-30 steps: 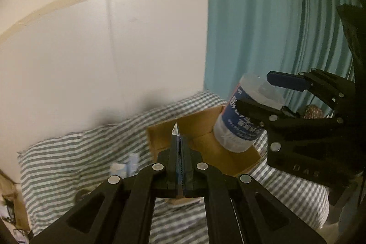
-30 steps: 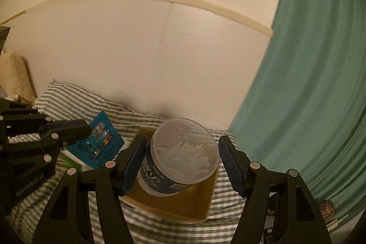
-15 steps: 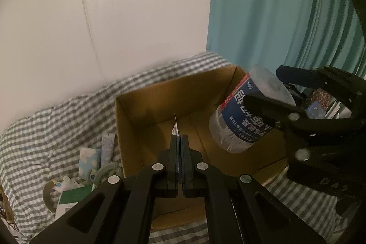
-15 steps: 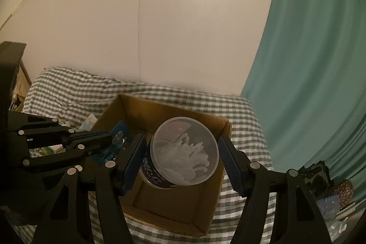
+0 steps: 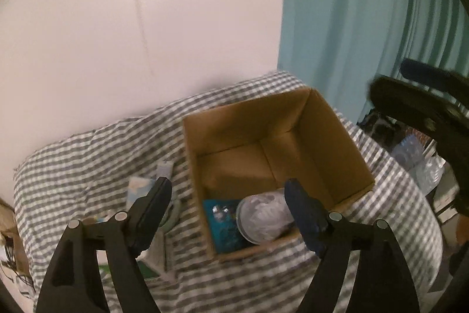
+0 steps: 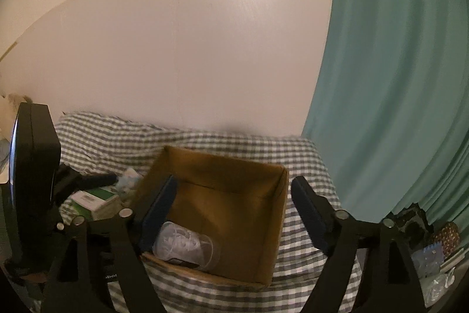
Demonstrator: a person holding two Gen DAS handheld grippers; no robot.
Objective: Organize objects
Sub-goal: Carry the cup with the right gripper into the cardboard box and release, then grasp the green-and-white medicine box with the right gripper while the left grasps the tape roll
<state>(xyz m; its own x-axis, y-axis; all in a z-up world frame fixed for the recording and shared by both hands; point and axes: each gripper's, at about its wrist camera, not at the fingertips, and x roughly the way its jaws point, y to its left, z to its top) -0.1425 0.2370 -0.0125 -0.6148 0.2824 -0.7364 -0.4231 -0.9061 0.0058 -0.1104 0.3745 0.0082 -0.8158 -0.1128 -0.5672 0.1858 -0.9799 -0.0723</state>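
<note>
Both grippers have their jaws spread wide with nothing between them. The left gripper (image 5: 227, 210) hangs over the near left corner of the one cardboard box (image 5: 334, 134), and the right gripper (image 6: 234, 210) sits above the same box (image 6: 225, 166) from the other side.

Inside the box I count two things: one clear plastic tub (image 5: 263, 217) lying on its side against the near wall, also visible from the right wrist (image 6: 187, 244), and one teal blister card (image 5: 222, 222) flat right beside it, touching. The tub's dark label is too blurry to read.

The box sits on a grey-and-white checked cover (image 5: 96, 145). Left of it there's a small pile, including one green and white carton (image 6: 93, 200); its print isn't legible. A teal curtain (image 6: 395, 78) hangs on the right.
</note>
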